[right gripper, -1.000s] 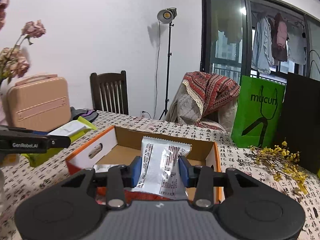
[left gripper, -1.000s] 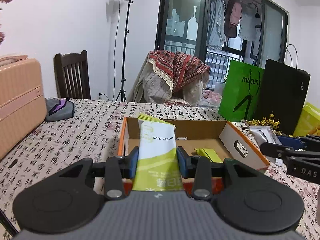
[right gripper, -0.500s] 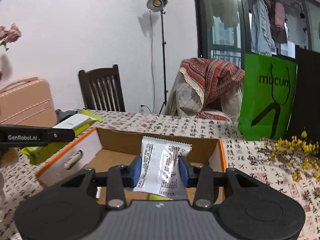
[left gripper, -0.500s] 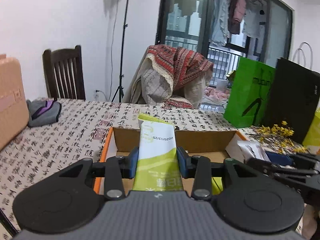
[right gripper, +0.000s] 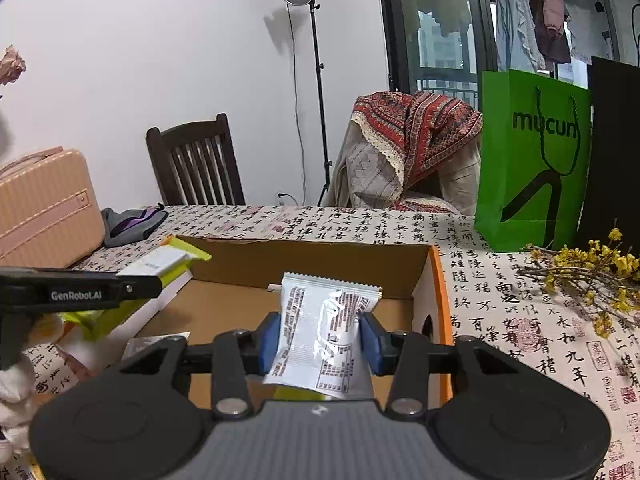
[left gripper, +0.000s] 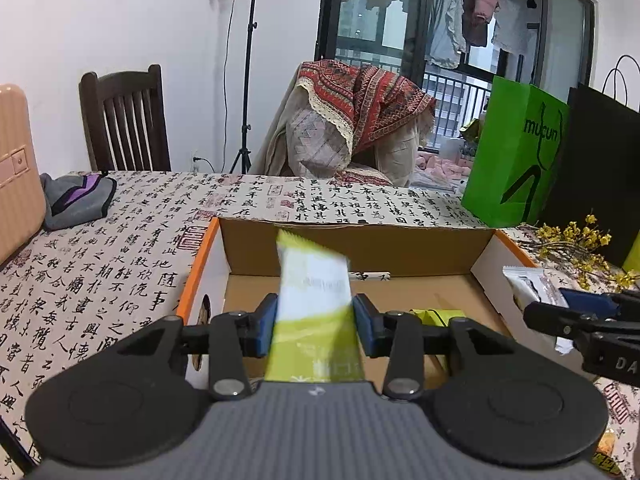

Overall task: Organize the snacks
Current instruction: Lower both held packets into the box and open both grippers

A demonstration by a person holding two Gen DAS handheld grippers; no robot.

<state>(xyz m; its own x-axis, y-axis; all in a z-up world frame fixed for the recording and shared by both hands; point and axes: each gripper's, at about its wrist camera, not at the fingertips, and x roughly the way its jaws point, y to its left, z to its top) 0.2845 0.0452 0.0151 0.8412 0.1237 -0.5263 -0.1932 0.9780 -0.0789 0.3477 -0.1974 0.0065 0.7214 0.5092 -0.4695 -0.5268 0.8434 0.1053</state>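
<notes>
Both grippers' jaws opening w/ snack packs between, over box (left gripper: 248, 248) on calligraphy-print tablecloth (left gripper: 100, 264), window (left gripper: 400, 20) behind.

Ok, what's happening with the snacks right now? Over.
Left gripper jaws opening, green snack packet between them, blurred. Right gripper jaws opening around white snack packet. Both over the cardboard box. Nothing blocking.

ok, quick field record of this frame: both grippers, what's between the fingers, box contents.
left gripper: jaws opening; green-and-white snack packet between them, blurred, over the box
right gripper: jaws opening; silver-white printed snack packet between them, over the box
container: open cardboard box with orange edges on the calligraphy-print tablecloth
box contents: another green packet on the floor; rest hidden
</notes>
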